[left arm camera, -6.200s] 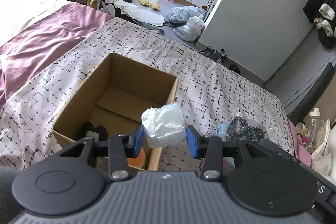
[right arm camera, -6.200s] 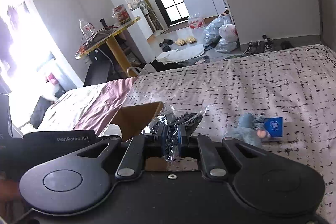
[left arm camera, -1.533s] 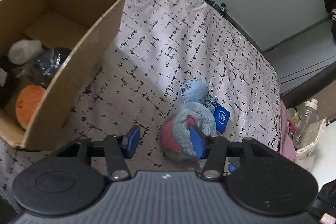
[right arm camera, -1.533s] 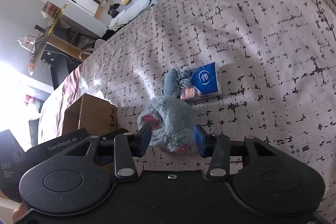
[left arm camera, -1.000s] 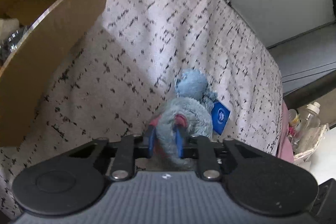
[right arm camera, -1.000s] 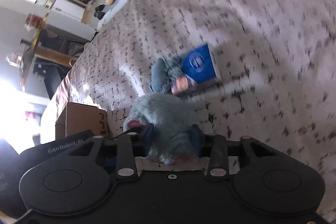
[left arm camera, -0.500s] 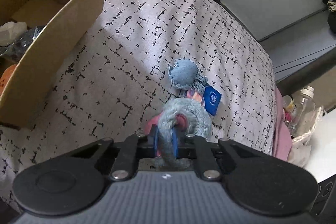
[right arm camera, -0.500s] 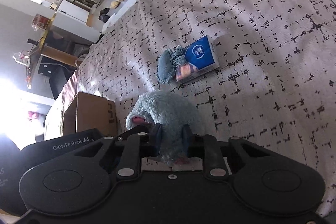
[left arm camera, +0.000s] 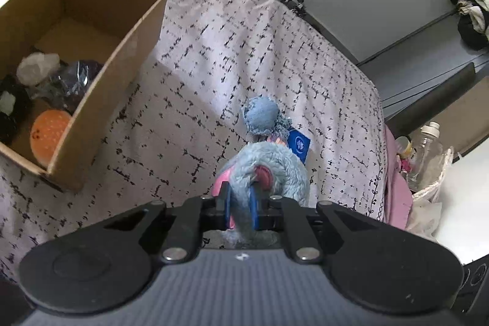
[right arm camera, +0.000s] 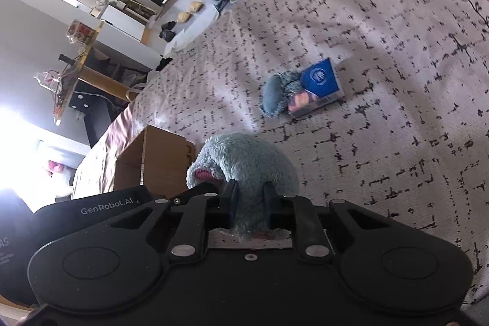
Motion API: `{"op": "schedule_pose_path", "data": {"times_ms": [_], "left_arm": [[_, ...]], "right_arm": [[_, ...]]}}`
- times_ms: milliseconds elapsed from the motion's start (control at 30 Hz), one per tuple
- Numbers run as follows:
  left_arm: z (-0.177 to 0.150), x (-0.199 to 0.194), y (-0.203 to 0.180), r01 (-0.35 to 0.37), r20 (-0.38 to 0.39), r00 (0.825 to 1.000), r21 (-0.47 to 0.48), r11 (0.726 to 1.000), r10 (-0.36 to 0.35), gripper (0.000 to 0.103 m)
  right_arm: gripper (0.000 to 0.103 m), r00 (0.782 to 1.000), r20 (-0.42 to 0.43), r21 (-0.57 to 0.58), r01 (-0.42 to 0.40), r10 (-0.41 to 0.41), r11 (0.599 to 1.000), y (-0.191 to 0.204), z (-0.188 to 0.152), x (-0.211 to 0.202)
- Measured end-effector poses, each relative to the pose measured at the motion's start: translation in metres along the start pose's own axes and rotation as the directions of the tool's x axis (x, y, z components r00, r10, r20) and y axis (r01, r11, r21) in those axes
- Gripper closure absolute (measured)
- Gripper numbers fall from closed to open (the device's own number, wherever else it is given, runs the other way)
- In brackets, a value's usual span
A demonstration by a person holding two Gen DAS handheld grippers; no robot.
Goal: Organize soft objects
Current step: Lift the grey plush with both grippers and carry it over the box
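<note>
Since a second and a half ago, when both tools stood open around it, we have closed our left gripper (left arm camera: 240, 208) and our right gripper (right arm camera: 248, 205) on the blue plush toy (left arm camera: 269, 173), each pair of jaws pinched narrow into its fur, and the toy now hangs clear of the bedspread (left arm camera: 214, 51) rather than lying on it; we judge the pick-up done and the carry to the cardboard box (left arm camera: 128, 48) next; the box sits toward the left edge of the bed, already holding an orange ball (left arm camera: 49, 130), a white wad (left arm camera: 38, 67) and a dark crinkled bag (left arm camera: 76, 75); a smaller blue plush (right arm camera: 276, 95) and a blue tissue pack (right arm camera: 319, 84), touching each other, remain on the bedspread beyond the toy, well apart from the box; the box's near wall stands between toy and opening, so we must lift over it.
</note>
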State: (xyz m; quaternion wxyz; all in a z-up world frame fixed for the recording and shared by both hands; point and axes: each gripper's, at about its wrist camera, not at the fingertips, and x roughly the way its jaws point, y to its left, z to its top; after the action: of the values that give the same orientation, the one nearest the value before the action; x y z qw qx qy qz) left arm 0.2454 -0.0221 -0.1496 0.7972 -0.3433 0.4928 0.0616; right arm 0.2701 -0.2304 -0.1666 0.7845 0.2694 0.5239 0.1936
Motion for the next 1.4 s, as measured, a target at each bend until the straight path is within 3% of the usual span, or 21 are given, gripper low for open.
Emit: {"op": "schedule_pose_path", "data": {"times_ms": [733, 1400], "left_arm": [[0.045, -0.063, 0.017, 0.076, 0.086, 0.993, 0.082, 0.994, -0.083, 0.092], [0.089, -0.086, 0.078, 0.05, 0.143, 0.988, 0.005, 0.999, -0.05, 0.092]], "right_arm": [[0.086, 0.993, 0.113, -0.11, -0.025, 0.037, 0.994, 0.08, -0.001, -0.011], [0.086, 0.996, 0.061, -0.181, -0.058, 0.07, 0.982, 0.143, -0.007, 0.04]]}}
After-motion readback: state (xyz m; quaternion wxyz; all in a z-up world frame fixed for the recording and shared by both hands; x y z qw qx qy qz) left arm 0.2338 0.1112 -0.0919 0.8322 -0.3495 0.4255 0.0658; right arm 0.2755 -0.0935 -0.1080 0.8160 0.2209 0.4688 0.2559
